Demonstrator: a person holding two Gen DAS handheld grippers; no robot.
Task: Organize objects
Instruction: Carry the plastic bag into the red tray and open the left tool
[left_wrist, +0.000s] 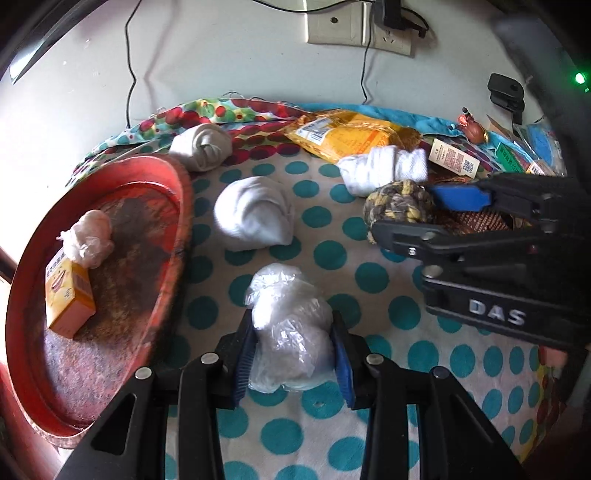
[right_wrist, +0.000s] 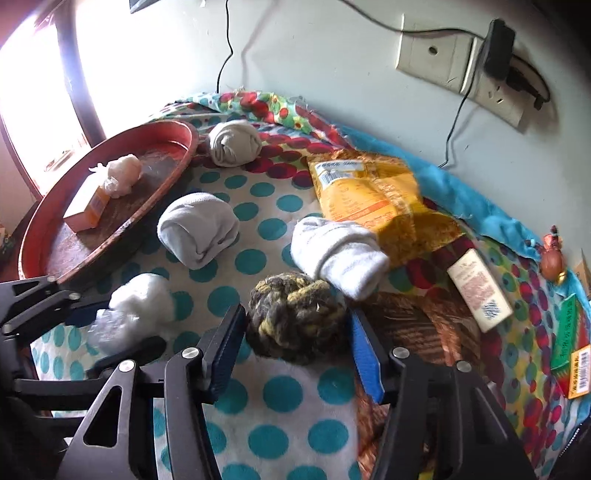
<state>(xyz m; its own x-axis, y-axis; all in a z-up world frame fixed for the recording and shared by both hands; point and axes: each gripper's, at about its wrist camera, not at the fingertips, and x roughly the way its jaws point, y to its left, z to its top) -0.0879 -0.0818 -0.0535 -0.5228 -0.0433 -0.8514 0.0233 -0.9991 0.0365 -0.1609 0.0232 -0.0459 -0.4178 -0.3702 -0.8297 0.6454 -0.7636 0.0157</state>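
My left gripper (left_wrist: 291, 354) is shut on a white bundle in clear plastic (left_wrist: 288, 328), low over the dotted cloth; it also shows in the right wrist view (right_wrist: 136, 310). My right gripper (right_wrist: 299, 343) has its blue pads around a yellow-grey knotted rope ball (right_wrist: 295, 317), touching or nearly touching it; the ball also shows in the left wrist view (left_wrist: 400, 203). A red round tray (left_wrist: 173, 236) at the left holds an orange box (left_wrist: 68, 295) and another plastic-wrapped bundle (left_wrist: 88, 240).
Rolled socks lie on the cloth: grey (left_wrist: 201, 146), white (left_wrist: 255, 214), white (left_wrist: 384, 168). A yellow snack packet (left_wrist: 347, 136), a cream box (right_wrist: 480, 295) and a green packet (right_wrist: 569, 332) lie behind and right. The wall with sockets and cables is behind.
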